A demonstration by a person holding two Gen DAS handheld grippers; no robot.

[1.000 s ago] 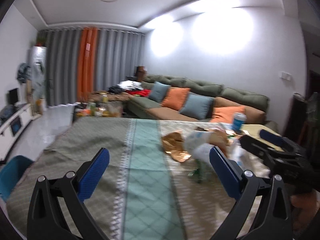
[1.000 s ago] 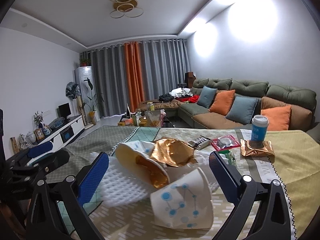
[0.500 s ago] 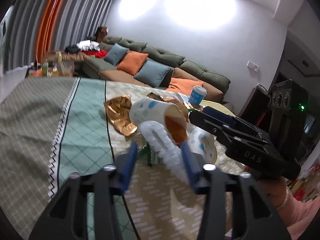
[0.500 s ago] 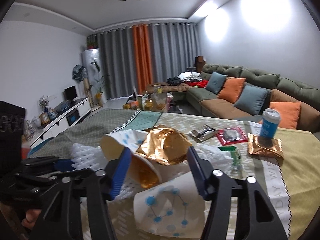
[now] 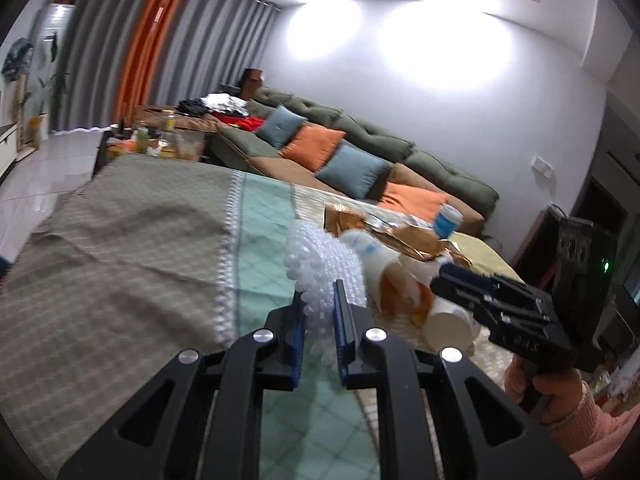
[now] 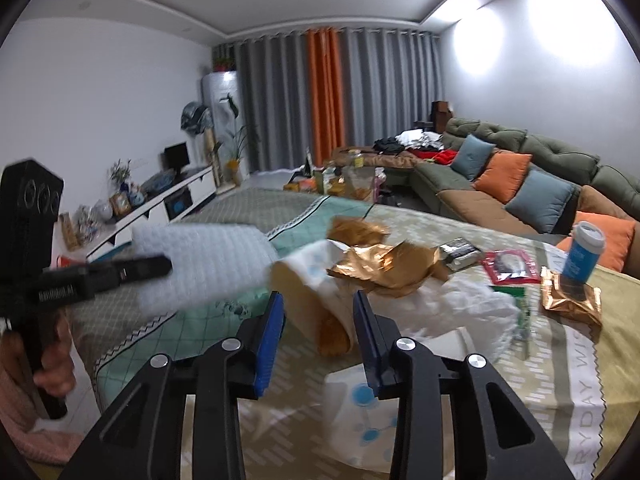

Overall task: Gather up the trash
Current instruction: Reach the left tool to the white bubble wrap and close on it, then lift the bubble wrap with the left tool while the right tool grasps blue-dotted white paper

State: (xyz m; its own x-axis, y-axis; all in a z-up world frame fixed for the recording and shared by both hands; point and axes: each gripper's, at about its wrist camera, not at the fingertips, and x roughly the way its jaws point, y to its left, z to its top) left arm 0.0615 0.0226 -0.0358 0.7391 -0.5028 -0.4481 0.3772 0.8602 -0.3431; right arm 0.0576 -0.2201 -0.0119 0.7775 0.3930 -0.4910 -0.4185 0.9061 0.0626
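A white foam net (image 5: 320, 268) is pinched between the blue pads of my left gripper (image 5: 320, 312), whose jaws are still closing. The right wrist view shows the same foam net (image 6: 208, 264) blurred and raised over the table's left side, with the left gripper (image 6: 166, 266) beside it. A white paper cup with blue dots (image 6: 312, 296) lies on its side. My right gripper (image 6: 318, 300) is closing on the cup, and its pads touch both flanks. In the left wrist view the right gripper (image 5: 444, 276) reaches in from the right at the cup (image 5: 384, 272).
Gold foil wrappers (image 6: 384, 264), a flattened dotted cup (image 6: 360, 396) and crumpled white plastic (image 6: 472, 304) surround the held cup. A lidded blue cup (image 6: 582, 252), a red packet (image 6: 508, 268) and another gold wrapper (image 6: 572, 300) lie at the right. A sofa (image 6: 520, 168) stands behind the clothed table (image 6: 256, 216).
Both grippers went from wide open to nearly closed. The left one swung right and took hold of the foam net; the right one narrowed onto the paper cup.
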